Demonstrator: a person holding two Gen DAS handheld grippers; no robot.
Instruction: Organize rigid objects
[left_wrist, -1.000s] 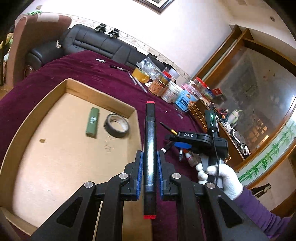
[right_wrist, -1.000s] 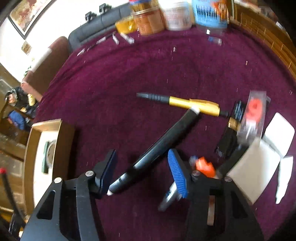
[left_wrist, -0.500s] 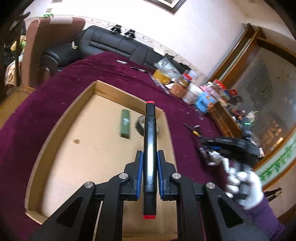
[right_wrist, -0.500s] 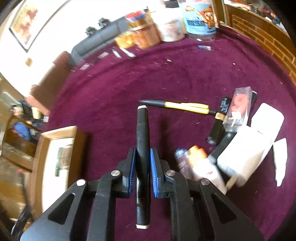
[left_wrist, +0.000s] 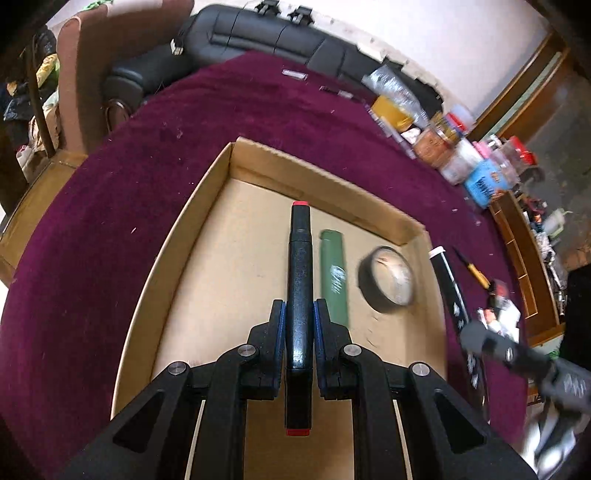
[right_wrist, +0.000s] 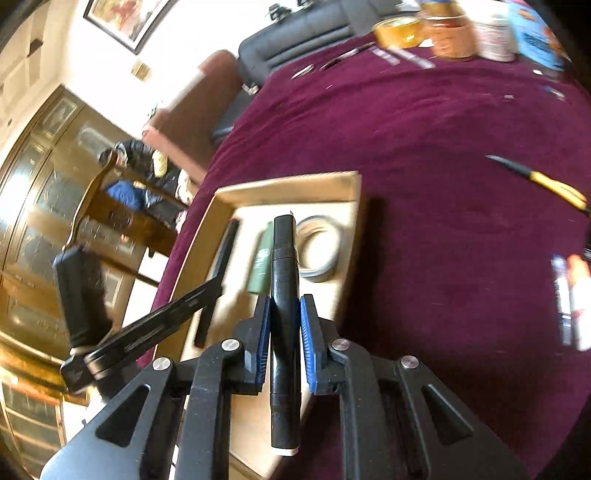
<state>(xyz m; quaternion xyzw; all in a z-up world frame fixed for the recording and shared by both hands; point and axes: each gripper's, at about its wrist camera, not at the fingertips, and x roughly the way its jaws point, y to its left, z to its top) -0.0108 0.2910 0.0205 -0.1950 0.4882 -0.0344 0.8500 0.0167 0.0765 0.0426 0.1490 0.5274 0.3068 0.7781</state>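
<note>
Blue pads of the left tongs (left_wrist: 299, 325) pinch a black marker with red end caps (left_wrist: 300, 280) at mid-length; marker lies along the tongs' axis, hanging over the floor of the shallow cardboard box (left_wrist: 207, 206). Inside the box, on its floor: a green cylinder (left_wrist: 334, 273) just right of the held marker, and a roll of dark tape (left_wrist: 388, 280) near the right wall. Right tongs (right_wrist: 282, 332) have just been closing; their blue pads now press on a second black marker with a white end cap (right_wrist: 283, 302), gripped mid-body and pointing toward the box. From the right wrist view this marker sits over the near right part of the box; the left tongs and their marker show at the left side of that view. Box rests on the maroon-covered surface (left_wrist: 110, 206). A yellow-handled tool (right_wrist: 546, 184) lies on the cloth, well apart from the box. Jars and tubs (left_wrist: 454, 151) stand blurred at the far edge.
</note>
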